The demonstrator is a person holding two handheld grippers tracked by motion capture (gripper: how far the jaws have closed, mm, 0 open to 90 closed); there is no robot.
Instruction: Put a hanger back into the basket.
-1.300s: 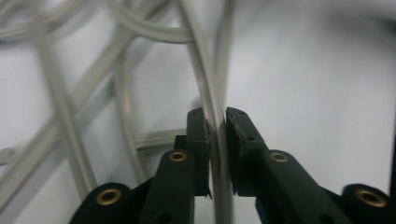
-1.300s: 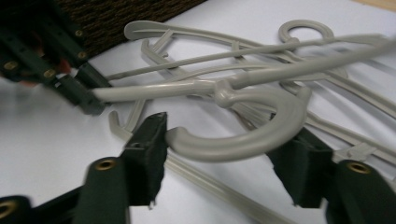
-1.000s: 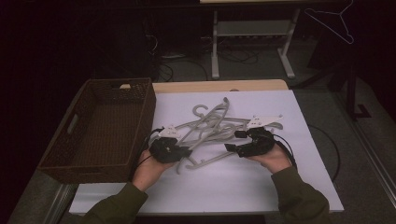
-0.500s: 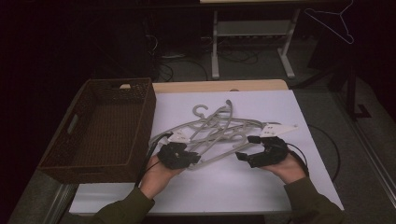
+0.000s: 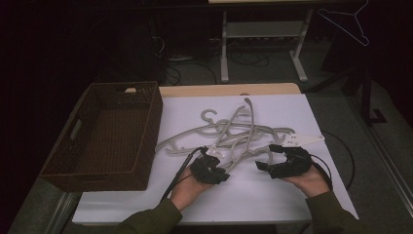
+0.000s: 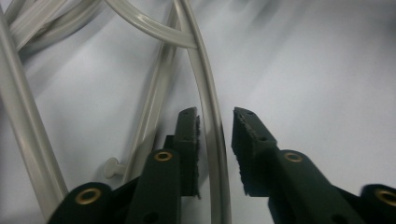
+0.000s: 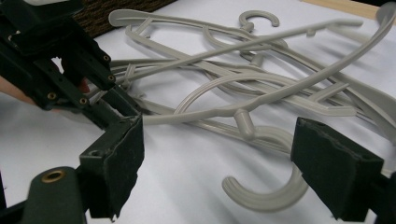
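On the white sheet (image 5: pixel 272 195) that covers the table, a tangle of grey plastic hangers (image 5: pixel 234 134) lies at the middle, with a dark woven basket (image 5: pixel 146 141) standing just to its left. The left gripper (image 5: pixel 220 174) sits at the near edge of the pile; its jaws have just been opening and now stand narrowly apart, with one curved hanger arm (image 6: pixel 212 116) running between them, close against the left pad though not pinched. The right gripper (image 5: pixel 265 157) lies at the near right of the pile, its jaws spread wide and gripping nothing, and a hanger hook (image 7: pixel 266 193) rests on the sheet in the gap between them. A white tag-like piece (image 5: pixel 304 139) lies just beyond the right gripper.
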